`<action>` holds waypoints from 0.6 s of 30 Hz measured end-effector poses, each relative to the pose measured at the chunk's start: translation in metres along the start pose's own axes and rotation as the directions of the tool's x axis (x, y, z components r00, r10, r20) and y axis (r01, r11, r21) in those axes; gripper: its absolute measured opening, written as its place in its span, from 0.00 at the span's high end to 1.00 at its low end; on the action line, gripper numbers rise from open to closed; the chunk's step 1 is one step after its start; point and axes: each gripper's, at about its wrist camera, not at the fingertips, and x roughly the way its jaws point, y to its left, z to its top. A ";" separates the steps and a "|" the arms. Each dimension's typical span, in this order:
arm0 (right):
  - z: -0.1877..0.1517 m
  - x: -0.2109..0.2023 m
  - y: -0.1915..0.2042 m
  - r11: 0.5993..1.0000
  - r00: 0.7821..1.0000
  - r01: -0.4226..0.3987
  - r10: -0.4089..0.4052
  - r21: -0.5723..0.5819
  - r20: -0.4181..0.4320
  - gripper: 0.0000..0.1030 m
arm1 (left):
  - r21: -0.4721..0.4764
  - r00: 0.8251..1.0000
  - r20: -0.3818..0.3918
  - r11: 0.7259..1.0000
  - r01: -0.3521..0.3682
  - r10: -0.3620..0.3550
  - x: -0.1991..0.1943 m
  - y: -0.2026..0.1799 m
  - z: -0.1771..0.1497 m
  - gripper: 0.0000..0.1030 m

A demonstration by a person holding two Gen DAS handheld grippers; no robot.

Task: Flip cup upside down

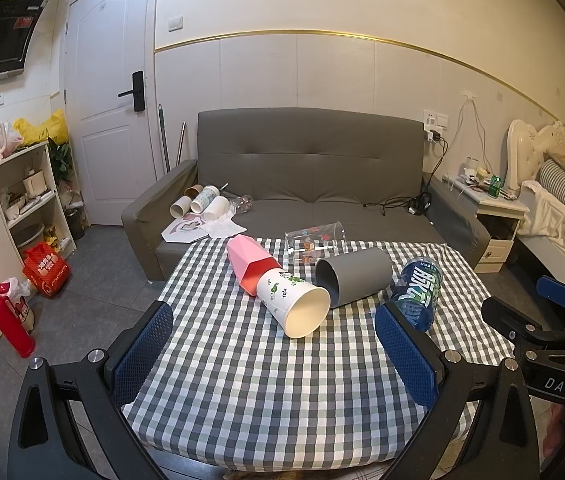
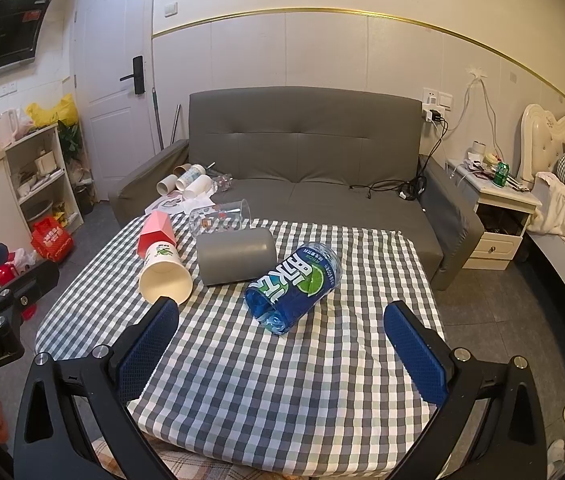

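Both claws, left gripper (image 1: 272,350) and right gripper (image 2: 280,340), hang wide open, holding nothing. The paper cup (image 1: 294,300) lies on its side just left of the grey cup (image 1: 354,282). I'd pinch mid-wall gently, then rotate rim-down.

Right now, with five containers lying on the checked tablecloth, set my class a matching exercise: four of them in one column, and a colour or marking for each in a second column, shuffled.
Column 1
1. paper cup
2. faceted cup
3. plain cylinder cup
4. cut-off drink bottle

Column 2
A. plain grey
B. blue label with white lettering and a lime slice
C. pink outside
D. white with green leaf prints

Right pairs: 1-D, 2-C, 3-A, 4-B.

All four lie on their sides on the tablecloth, none yet turned upside down. Both grippers, left and right, are open and empty.
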 end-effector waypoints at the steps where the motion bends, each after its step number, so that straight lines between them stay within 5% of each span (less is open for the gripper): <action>1: 0.000 0.000 0.000 1.000 1.000 0.000 0.000 0.000 0.000 0.00 | 0.000 1.000 0.000 1.000 0.000 0.000 0.000 0.000 0.000 0.00; 18: -0.005 0.003 0.001 1.000 1.000 -0.002 0.002 -0.004 -0.007 0.00 | -0.006 1.000 -0.006 1.000 0.000 0.000 0.001 0.001 -0.003 0.00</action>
